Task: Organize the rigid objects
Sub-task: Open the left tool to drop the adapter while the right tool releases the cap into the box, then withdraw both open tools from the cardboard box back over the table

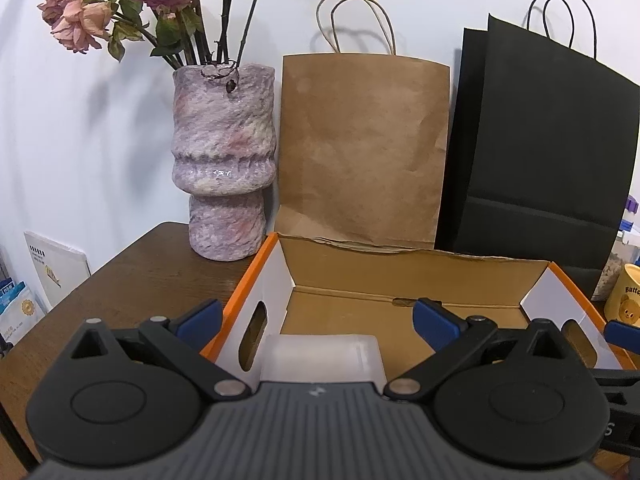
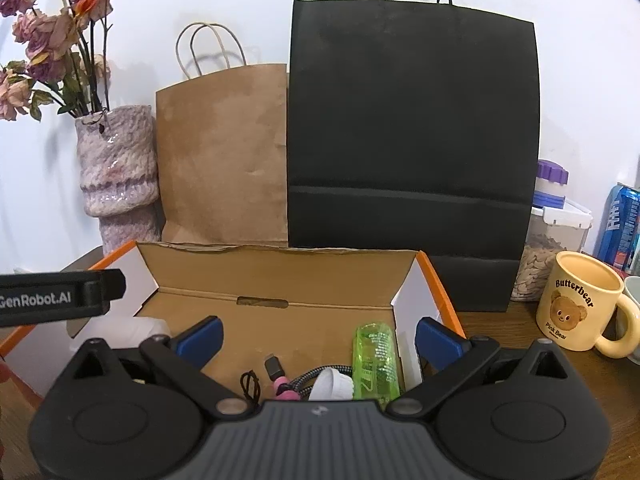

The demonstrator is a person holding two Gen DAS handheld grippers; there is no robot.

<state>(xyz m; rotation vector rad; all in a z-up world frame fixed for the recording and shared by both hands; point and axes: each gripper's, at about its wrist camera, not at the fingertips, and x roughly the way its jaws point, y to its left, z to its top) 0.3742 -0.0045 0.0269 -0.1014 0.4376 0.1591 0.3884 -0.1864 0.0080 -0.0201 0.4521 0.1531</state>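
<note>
An open cardboard box with orange edges (image 1: 400,268) (image 2: 280,268) sits on the dark wooden table. My left gripper (image 1: 318,320) is open above the box's left part, over a frosted white plastic case (image 1: 320,356) lying inside. My right gripper (image 2: 318,338) is open and empty above the box's right part. Below it lie a green translucent case (image 2: 376,364), a braided cable with a black plug (image 2: 274,368), a pink piece (image 2: 282,384) and a white item (image 2: 332,384). The left gripper's arm (image 2: 60,296) shows at the left of the right wrist view.
A purple vase with dried roses (image 1: 224,160) (image 2: 120,176), a brown paper bag (image 1: 360,148) (image 2: 224,152) and a black paper bag (image 1: 536,152) (image 2: 412,140) stand behind the box. A yellow bear mug (image 2: 580,308), a food container (image 2: 556,236) and a blue can (image 2: 622,224) stand at the right.
</note>
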